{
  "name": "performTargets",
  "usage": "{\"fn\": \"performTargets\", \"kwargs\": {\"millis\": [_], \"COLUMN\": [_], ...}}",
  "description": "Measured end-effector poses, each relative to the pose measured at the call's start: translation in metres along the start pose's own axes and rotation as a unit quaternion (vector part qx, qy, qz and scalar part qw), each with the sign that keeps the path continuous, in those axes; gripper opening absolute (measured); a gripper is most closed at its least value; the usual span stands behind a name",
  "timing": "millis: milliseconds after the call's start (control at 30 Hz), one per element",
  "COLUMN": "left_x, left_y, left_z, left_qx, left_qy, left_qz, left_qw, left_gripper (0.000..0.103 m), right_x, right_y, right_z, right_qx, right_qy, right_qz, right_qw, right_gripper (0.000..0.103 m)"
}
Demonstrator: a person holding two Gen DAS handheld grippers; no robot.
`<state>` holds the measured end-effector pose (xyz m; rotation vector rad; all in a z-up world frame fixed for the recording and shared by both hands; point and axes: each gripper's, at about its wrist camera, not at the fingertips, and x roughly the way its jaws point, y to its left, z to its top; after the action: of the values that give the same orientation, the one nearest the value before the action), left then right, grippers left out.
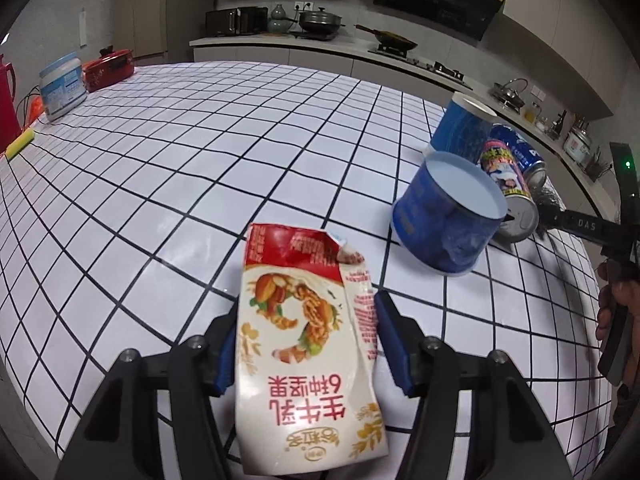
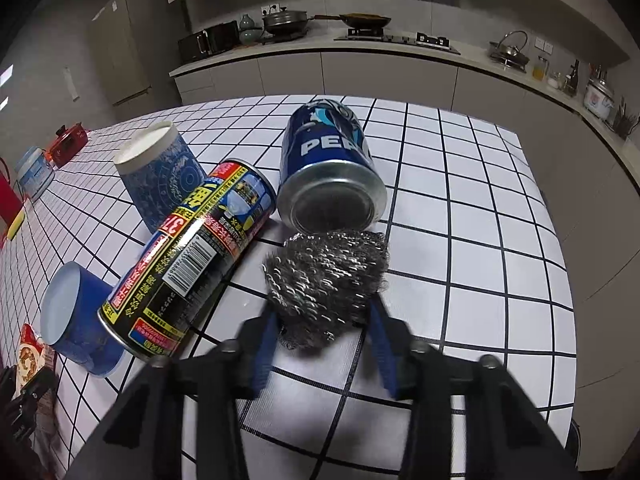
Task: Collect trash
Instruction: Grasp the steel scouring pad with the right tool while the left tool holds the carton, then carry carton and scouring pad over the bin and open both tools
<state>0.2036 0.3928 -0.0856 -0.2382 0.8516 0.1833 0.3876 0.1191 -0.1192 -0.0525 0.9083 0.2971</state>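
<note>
A flattened milk carton (image 1: pixel 308 340) with red and cream print stands between the pads of my left gripper (image 1: pixel 308 304), which is shut on it above the checked table (image 1: pixel 180 168). My right gripper (image 2: pixel 323 308) is shut on a steel wool scrubber (image 2: pixel 326 276) that rests on the table. Just beyond the scrubber lies a blue Pepsi can (image 2: pixel 328 160), with a colourful can (image 2: pixel 188 264) on its side to the left. Two blue paper cups (image 2: pixel 160 172) (image 2: pixel 76 320) sit left of the cans. In the left wrist view the right gripper (image 1: pixel 552 212) reaches in beside the cans (image 1: pixel 506 184).
A white and blue tub (image 1: pixel 64 84), a red pot (image 1: pixel 108 68), a red flask (image 1: pixel 6 100) and a yellow sponge (image 1: pixel 20 144) stand along the table's far left edge. A kitchen counter (image 2: pixel 400 54) with pans runs behind. A hand (image 1: pixel 616 312) is at the right.
</note>
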Motion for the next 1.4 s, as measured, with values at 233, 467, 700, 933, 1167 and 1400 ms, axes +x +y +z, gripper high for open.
{"fn": "performTargets", "kwargs": {"millis": [233,467,700,933,1167,1400], "left_x": [-0.008,-0.019,-0.031,-0.040,-0.047,-0.056], "left_y": [-0.005,-0.015,-0.035,-0.065,-0.116,-0.175], "left_z": [-0.002,-0.004,-0.003,-0.005,-0.008,-0.014], "left_qx": [-0.005,-0.006,0.000,0.017,0.045,0.079], "left_qy": [-0.015,-0.032,-0.043,-0.050,-0.052,-0.054], "left_qz": [0.000,0.000,-0.008,-0.025,-0.058,-0.096], "left_qw": [0.9999,0.9995,0.9990,0.9983,0.9959,0.9908], "left_gripper": [0.060,0.060,0.060,0.060,0.060,0.060], "right_x": [-0.021,-0.047,-0.080,-0.111,-0.141,-0.179], "right_y": [0.002,0.002,0.003,-0.010,-0.042,-0.092], "right_z": [-0.007,-0.015,-0.023,-0.038,-0.058,-0.077], "right_qx": [-0.014,-0.020,-0.030,-0.028,-0.017,0.007], "right_qy": [-0.013,-0.030,-0.051,-0.063,-0.070,-0.085], "right_qz": [0.017,0.038,0.054,0.057,0.040,0.008], "right_qw": [1.000,0.999,0.997,0.996,0.997,0.996], "right_gripper": [0.031,0.029,0.029,0.029,0.029,0.029]}}
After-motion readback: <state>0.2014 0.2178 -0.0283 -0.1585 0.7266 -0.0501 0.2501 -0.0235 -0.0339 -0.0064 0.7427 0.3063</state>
